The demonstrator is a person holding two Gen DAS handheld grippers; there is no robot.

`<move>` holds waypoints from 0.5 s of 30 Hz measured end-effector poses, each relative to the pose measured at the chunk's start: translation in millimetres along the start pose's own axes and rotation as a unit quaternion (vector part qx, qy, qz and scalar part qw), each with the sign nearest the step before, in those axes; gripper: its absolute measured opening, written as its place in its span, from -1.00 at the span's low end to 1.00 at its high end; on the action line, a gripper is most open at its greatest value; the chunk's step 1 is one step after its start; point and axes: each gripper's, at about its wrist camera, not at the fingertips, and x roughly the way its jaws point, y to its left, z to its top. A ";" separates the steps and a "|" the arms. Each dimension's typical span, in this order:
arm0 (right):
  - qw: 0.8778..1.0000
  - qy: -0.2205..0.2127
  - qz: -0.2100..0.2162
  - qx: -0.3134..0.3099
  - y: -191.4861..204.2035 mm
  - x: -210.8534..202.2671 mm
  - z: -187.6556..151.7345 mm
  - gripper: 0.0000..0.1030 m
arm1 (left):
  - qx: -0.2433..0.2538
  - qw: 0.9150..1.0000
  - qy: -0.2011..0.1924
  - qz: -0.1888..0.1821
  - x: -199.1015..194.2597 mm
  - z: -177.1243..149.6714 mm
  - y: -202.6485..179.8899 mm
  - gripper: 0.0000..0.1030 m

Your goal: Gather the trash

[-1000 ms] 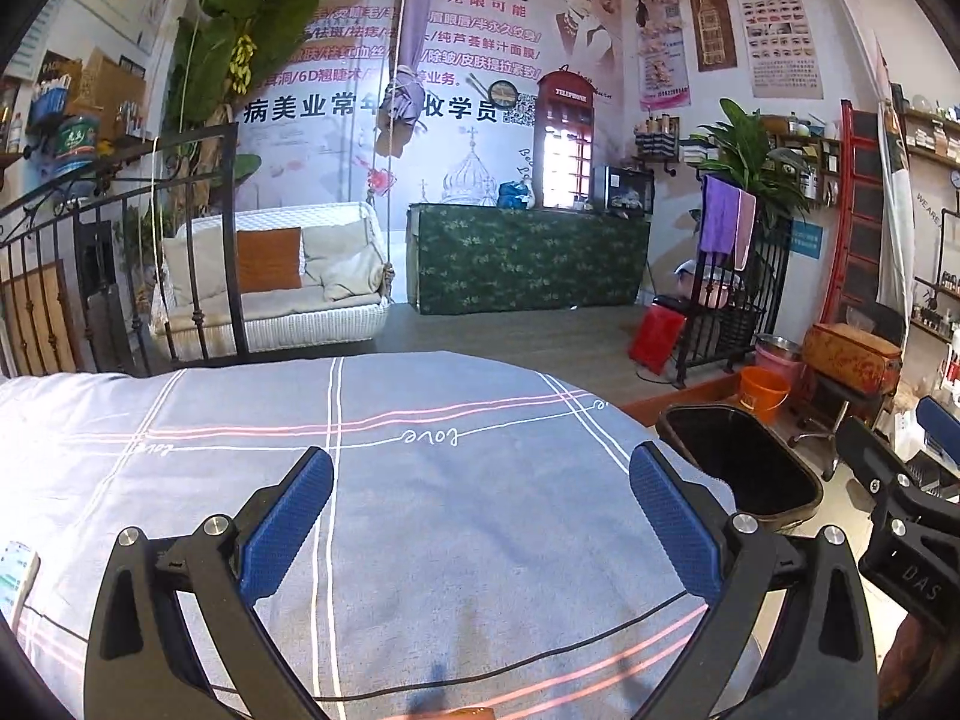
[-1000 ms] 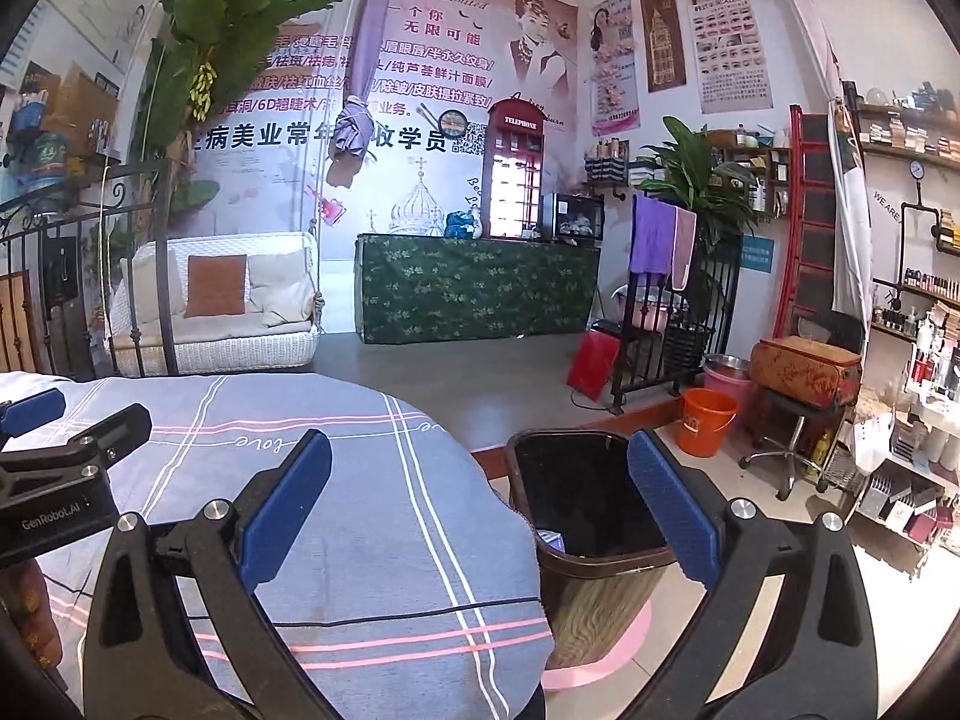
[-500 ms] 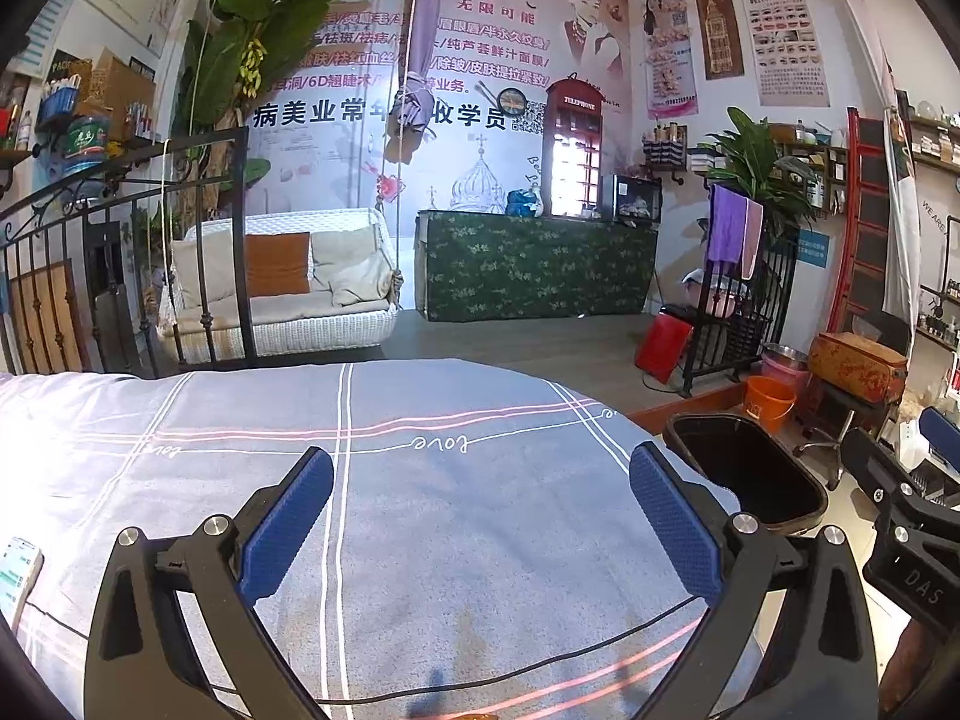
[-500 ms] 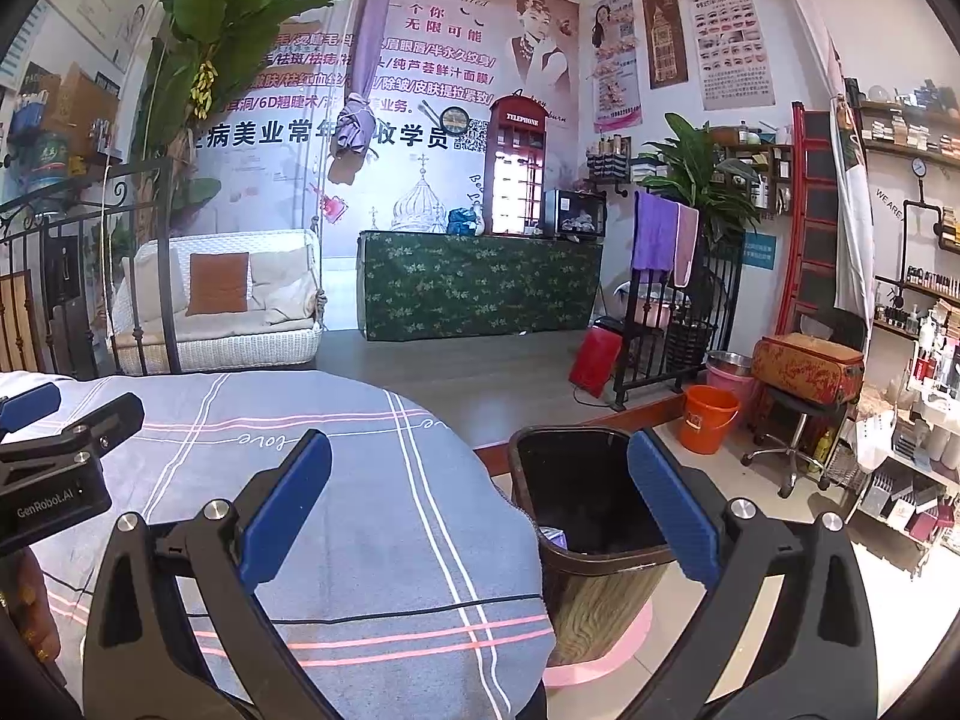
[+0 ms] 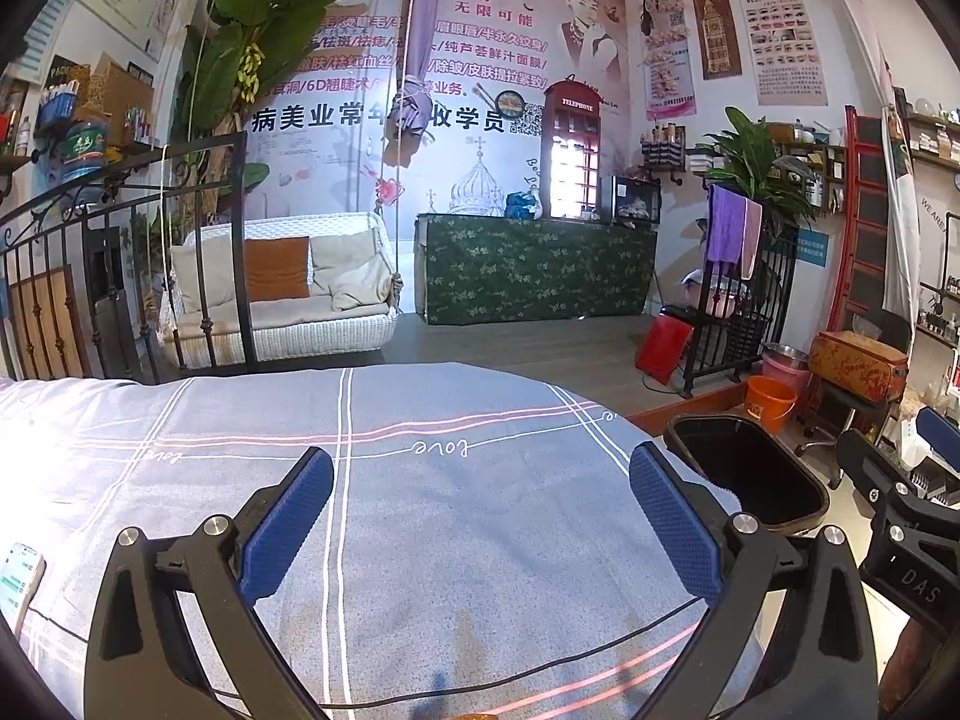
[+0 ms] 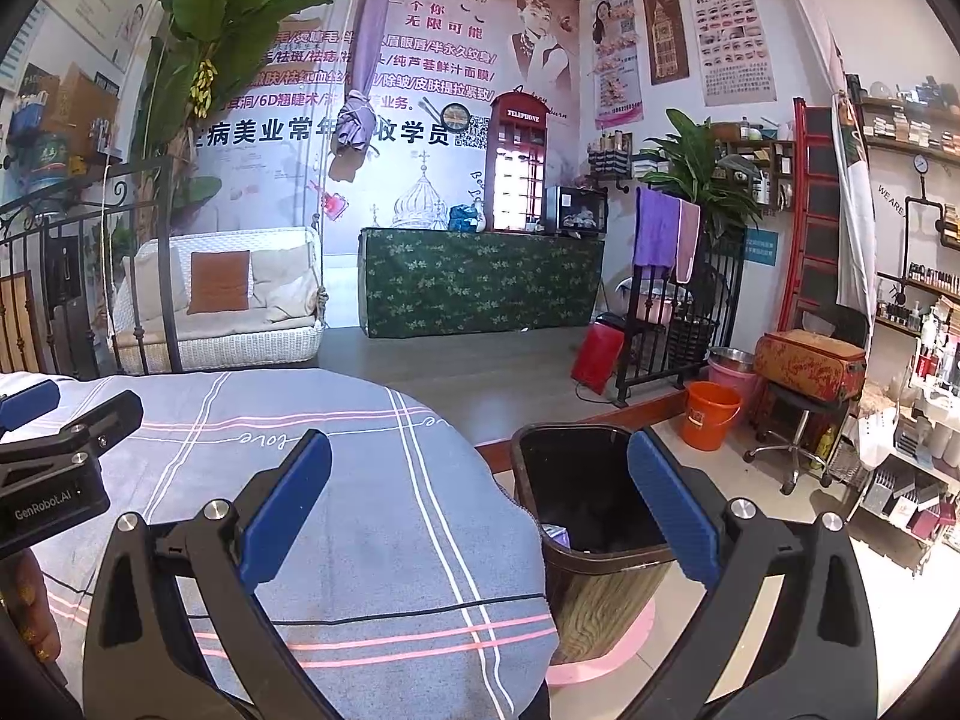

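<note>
Grey striped tablecloth (image 5: 420, 516), trash bin (image 6: 594, 516) beside it, both claws spread wide.

Your trash bin (image 6: 591, 531) stands upright on the floor just beside the worktop's (image 6: 372, 516) edge, dark inside with a wood-grain wall. You can see some scraps of trash (image 6: 558, 535) lying low inside it.

A beauty salon: eyelash posters (image 5: 780, 24) and shelves of cosmetics (image 6: 924, 294) line the walls.
</note>
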 end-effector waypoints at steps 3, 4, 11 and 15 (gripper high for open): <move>1.000 0.000 0.002 0.000 -0.4 1.0 -0.1 0.89 | 0.001 1.000 0.001 0.000 0.2 -0.2 -0.4 0.90; 1.000 0.001 0.002 -0.001 -0.4 1.2 -0.4 0.89 | 0.000 1.000 0.002 0.000 0.2 -0.3 -0.6 0.90; 1.000 0.003 0.002 0.000 -1.7 2.5 -2.8 0.89 | 0.000 1.000 0.002 -0.001 0.0 0.0 -1.4 0.90; 1.000 0.005 0.001 0.002 -1.4 3.8 -4.7 0.89 | 0.002 1.000 0.003 -0.001 0.1 0.1 -2.0 0.90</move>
